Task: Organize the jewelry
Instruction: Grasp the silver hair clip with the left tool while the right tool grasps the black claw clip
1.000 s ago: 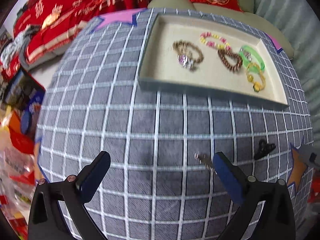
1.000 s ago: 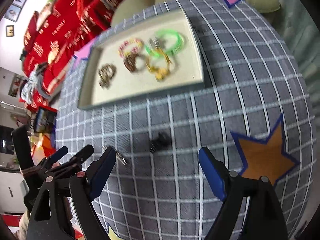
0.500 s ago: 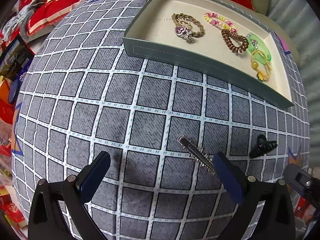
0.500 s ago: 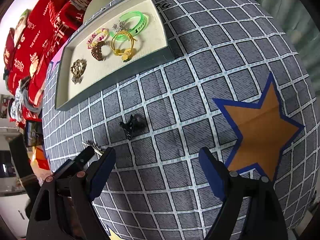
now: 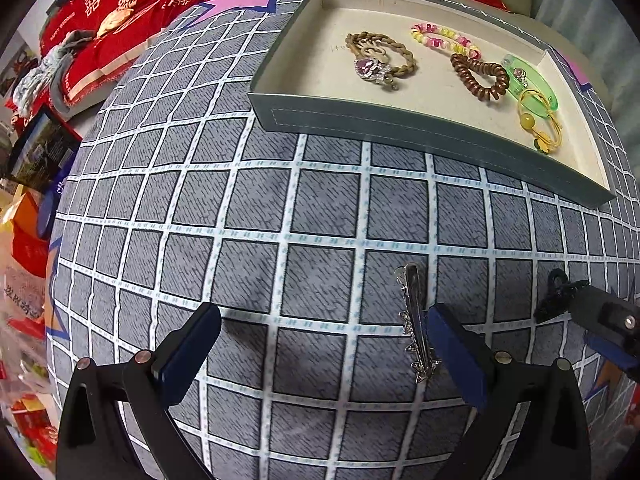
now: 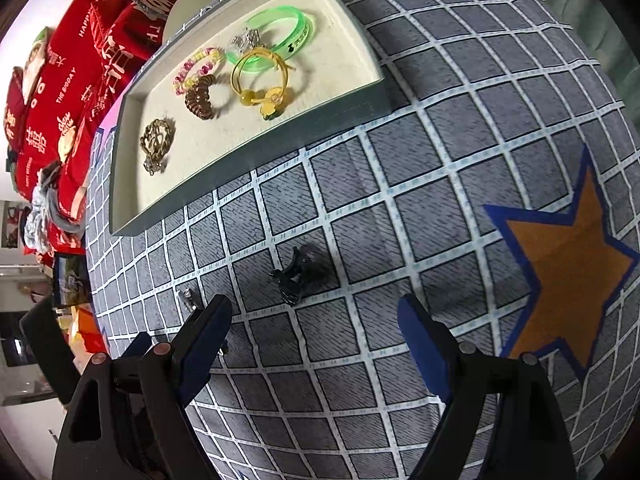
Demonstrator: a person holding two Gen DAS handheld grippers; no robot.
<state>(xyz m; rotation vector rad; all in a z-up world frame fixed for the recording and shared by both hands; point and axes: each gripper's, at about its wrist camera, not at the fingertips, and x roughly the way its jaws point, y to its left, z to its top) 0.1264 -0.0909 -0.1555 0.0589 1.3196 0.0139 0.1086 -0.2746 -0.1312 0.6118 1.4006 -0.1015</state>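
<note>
A silver hair clip [image 5: 414,322] lies on the grey checked cloth, just inside the right finger of my left gripper [image 5: 322,338], which is open and low over the cloth. A black claw clip [image 6: 294,276] sits a little beyond my right gripper [image 6: 314,330], also open with nothing between its fingers. In the left wrist view the claw clip [image 5: 554,294] shows at the right, partly behind the other gripper's finger. The grey tray [image 5: 400,124] with a cream floor holds several bracelets and hair ties, among them a green bangle [image 6: 276,38] and a brown coil tie [image 5: 480,76].
Red cushions and bedding [image 5: 132,12] pile up beyond the table's far left edge. An orange star [image 6: 564,280] is printed on the cloth to the right of my right gripper. Boxes and bags [image 5: 28,208] crowd the floor on the left.
Both grippers have come down closer to the cloth. The silver clip now lies against the left gripper's right finger, and the black claw clip sits nearer the right gripper's fingers.
</note>
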